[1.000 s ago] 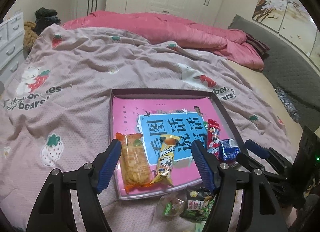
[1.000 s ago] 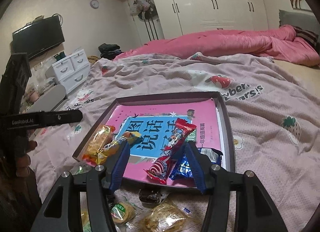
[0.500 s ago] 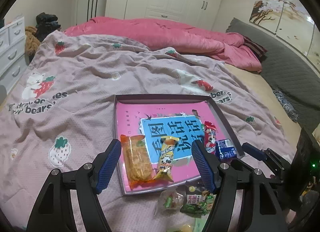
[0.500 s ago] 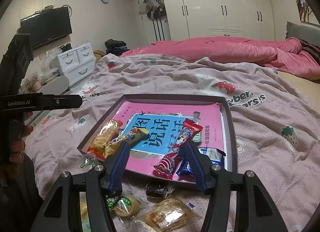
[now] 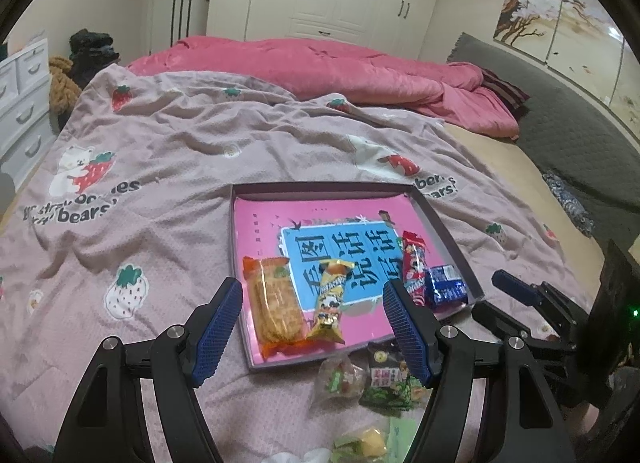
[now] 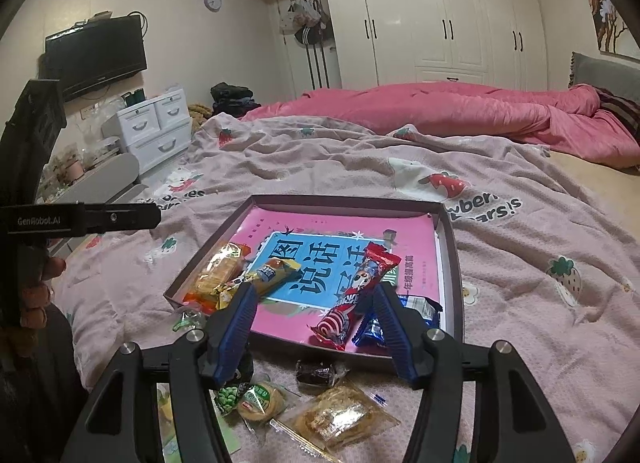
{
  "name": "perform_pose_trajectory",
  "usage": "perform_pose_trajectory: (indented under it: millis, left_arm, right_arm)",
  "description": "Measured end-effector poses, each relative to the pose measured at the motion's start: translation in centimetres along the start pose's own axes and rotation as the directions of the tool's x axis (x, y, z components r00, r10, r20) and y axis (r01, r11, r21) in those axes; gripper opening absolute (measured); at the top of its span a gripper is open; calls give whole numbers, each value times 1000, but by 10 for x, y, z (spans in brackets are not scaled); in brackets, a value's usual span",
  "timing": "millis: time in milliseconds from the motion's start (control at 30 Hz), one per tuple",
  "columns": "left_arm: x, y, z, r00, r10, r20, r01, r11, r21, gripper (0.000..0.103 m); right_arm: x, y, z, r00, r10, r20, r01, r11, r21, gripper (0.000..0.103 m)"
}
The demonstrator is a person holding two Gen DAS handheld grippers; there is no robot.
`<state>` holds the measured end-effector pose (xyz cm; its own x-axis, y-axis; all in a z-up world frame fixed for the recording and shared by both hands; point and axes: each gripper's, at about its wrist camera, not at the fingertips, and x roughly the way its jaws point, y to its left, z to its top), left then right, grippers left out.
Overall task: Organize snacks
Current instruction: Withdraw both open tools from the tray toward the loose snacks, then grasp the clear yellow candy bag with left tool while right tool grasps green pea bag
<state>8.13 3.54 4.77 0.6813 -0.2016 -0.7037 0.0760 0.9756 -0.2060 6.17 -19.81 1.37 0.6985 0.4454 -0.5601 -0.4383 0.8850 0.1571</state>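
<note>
Room: a bedroom; white wardrobe doors along the far wall, a pink quilt (image 5: 360, 75) bunched at the back of the bed.
Surface: a mauve bedspread (image 5: 160, 167) printed with strawberries and bears.
Left gripper (image 5: 312, 323): jaws apart, nothing between the blue pads; it hangs over the near edge of the tray.
Right gripper (image 6: 316, 323): jaws opening, pads pressing on nothing; the red wrapper is seen between the fingers but lies flat in the tray.
Tray (image 5: 320, 188): a shallow dark-rimmed tray on the bedspread, lined with a pink and blue printed sheet.
In the tray, left side: an orange cracker pack (image 5: 276, 303) and a yellow snack bar (image 5: 331, 301) just beside it.
In the tray, right side: a red candy bar (image 6: 356, 299) with a blue packet (image 6: 416, 309) next to it.
Outside the tray: a green packet (image 5: 386, 381), a clear candy bag (image 5: 340, 377), a dark small sweet (image 6: 318, 373), a round green-labelled cake (image 6: 260, 403) and a clear-wrapped pastry (image 6: 340, 417) lie on the bedspread near its front edge.
</note>
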Motion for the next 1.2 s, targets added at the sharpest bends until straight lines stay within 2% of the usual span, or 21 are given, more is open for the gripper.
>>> perform_pose_trajectory:
  millis: [333,833,1200]
  left_arm:
    - [0,-11,-23,998,-9,-55,11,999,47,75]
    - [-4,-21,-41,995,-23,-93,30,996,79,75]
    - [2,-31,-63,986,-36,-165,54,993,108,75]
  right_arm:
    - [-12,-12,-1,1000,-24,9,24,999,40,61]
    - [-28,-15,-4,999,-46,17,45,997,60,61]
    - [-33,-18,-9,999,-49,2,49,995,89,61]
